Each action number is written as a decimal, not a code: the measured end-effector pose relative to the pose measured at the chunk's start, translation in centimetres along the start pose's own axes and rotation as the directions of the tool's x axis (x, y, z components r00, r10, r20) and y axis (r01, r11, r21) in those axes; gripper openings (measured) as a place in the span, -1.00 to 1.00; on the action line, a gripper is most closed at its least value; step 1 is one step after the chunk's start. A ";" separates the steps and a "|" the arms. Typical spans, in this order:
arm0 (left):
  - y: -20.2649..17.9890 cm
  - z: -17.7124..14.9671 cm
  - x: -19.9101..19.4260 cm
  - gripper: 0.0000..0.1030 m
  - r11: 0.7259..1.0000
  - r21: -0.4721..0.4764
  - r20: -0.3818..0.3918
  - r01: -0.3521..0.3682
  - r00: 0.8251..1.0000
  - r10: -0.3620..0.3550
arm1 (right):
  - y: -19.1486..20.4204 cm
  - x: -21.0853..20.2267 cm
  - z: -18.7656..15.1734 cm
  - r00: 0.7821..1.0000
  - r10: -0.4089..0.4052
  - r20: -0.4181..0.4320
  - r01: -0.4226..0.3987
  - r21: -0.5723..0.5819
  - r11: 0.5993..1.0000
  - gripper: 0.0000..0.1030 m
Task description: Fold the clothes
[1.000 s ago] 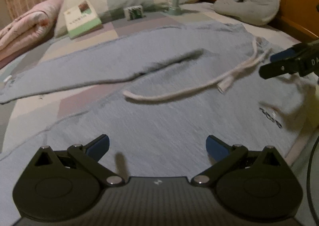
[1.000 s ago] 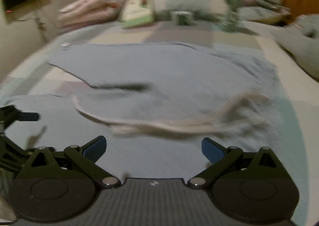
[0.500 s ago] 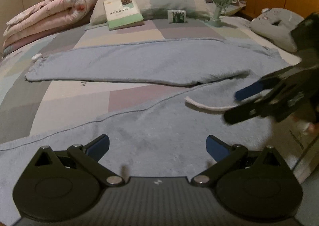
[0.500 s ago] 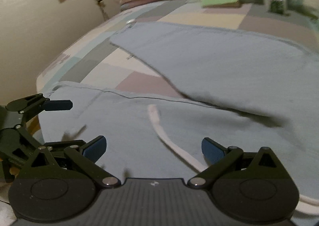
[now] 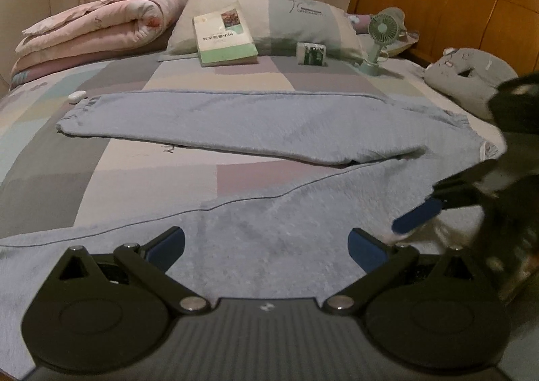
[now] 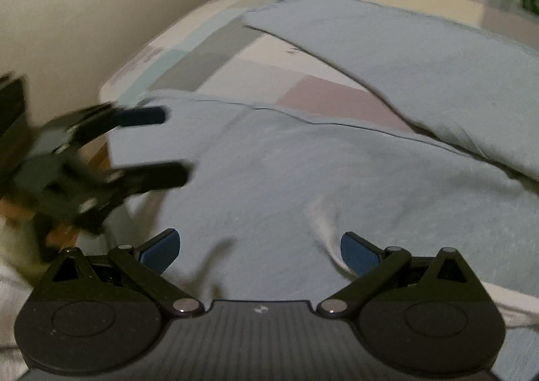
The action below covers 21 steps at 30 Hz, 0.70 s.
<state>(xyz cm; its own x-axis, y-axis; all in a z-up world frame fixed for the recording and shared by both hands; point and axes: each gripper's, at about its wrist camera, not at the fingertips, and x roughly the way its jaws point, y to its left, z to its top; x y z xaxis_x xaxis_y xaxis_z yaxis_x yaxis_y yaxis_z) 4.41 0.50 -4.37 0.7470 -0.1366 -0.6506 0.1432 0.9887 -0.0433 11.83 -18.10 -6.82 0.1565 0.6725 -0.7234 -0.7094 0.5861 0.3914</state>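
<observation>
A bedroom: a bed with a patchwork sheet of pale grey, mauve and cream blocks (image 5: 141,175), a wooden headboard behind. Across it lie pale blue fleece trousers (image 5: 276,233), spread flat with the two legs parted in a V. The far leg (image 5: 235,122) runs crosswise, cuff to the left, joining the waist end at the right; the near leg (image 6: 303,179) stretches toward the left edge of the bed, passing right under both tools. A white drawstring (image 6: 325,229) curls on the cloth just ahead of the right gripper.

The left gripper (image 5: 266,248) hovers low over the near leg, blue pads wide apart, nothing between them. The right gripper (image 6: 259,251) is likewise spread and empty, a little nearer the waist, its tips angled in beside the left one's. Both sit over the near leg, with the far leg well beyond them; so, as I judge it, any fold bringing one leg onto the other would run along the legs' length, gripping the near leg's edge.

Further back: a rolled pink quilt (image 5: 91,34), a pillow (image 5: 286,24), a green-and-white book (image 5: 224,36), a small desk fan (image 5: 382,32), and a person behind the pillow.
</observation>
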 end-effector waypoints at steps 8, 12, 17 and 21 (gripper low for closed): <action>-0.4 0.0 2.6 0.99 0.989 -0.017 -0.055 0.146 0.988 -0.147 | 1.8 -3.5 -3.9 0.979 -0.177 0.106 0.166 0.103 0.981 1.00; -1.5 0.7 6.1 0.99 0.973 -0.009 -0.120 0.233 0.965 -0.232 | 1.3 -4.9 -7.1 0.939 -0.317 0.135 0.278 0.246 0.928 1.00; -1.7 0.9 7.9 0.99 0.974 -0.030 -0.161 0.226 0.960 -0.228 | 1.1 -4.8 -9.4 0.846 -0.529 0.068 0.481 0.332 0.811 1.00; -1.6 0.5 7.4 0.98 0.974 -0.032 -0.175 0.224 0.958 -0.226 | 1.6 -3.7 -9.7 0.802 -0.597 0.034 0.559 0.310 0.769 1.00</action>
<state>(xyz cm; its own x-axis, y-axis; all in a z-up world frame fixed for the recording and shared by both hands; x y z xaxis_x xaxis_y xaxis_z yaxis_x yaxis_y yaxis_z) 10.05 -2.14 -8.70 0.5700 -0.3435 -0.7464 0.2855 0.9346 -0.2120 3.46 -23.97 -9.04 0.5720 0.2048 -0.7942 -0.2454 0.9667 0.0725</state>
